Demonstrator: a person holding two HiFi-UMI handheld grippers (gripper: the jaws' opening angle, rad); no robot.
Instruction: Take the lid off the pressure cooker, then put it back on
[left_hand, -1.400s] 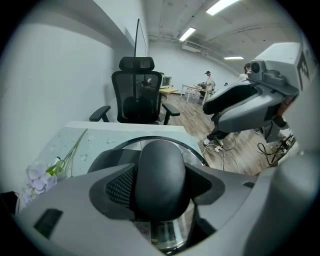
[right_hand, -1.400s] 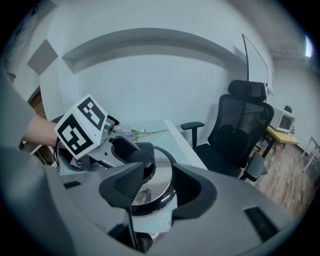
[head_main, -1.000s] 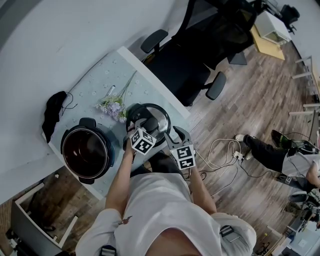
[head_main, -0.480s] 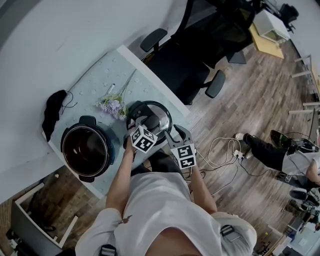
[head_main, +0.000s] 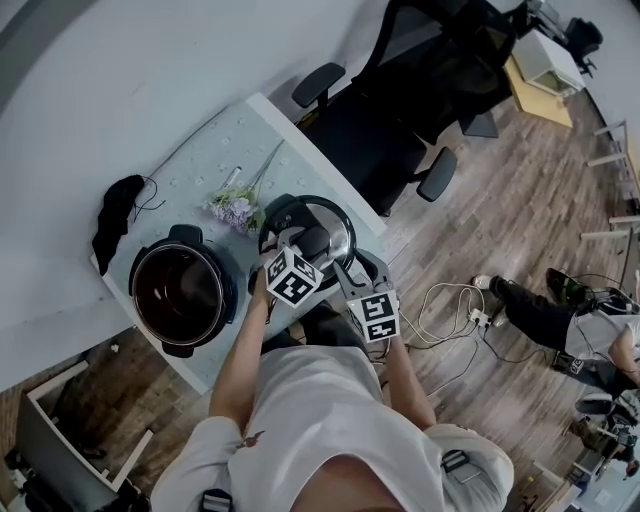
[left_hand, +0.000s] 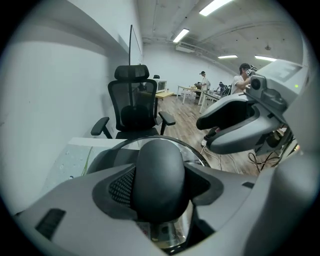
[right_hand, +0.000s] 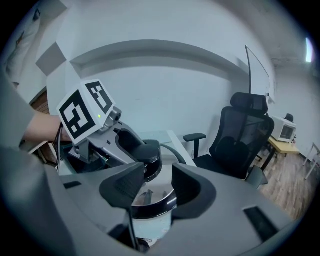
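Pale table (head_main: 200, 160): your left gripper (head_main: 308, 245) clamps the lid (head_main: 338, 222) by its knob (left_hand: 160, 175), beside the open pot (head_main: 182, 292); right gripper (right_hand: 156, 182) jaws apart at the rim.

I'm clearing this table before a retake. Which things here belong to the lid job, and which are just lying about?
Part of the job:
- lid, gripped by the left gripper
- open cooker pot

Just lying about:
- flowers
- black cloth
- office chair
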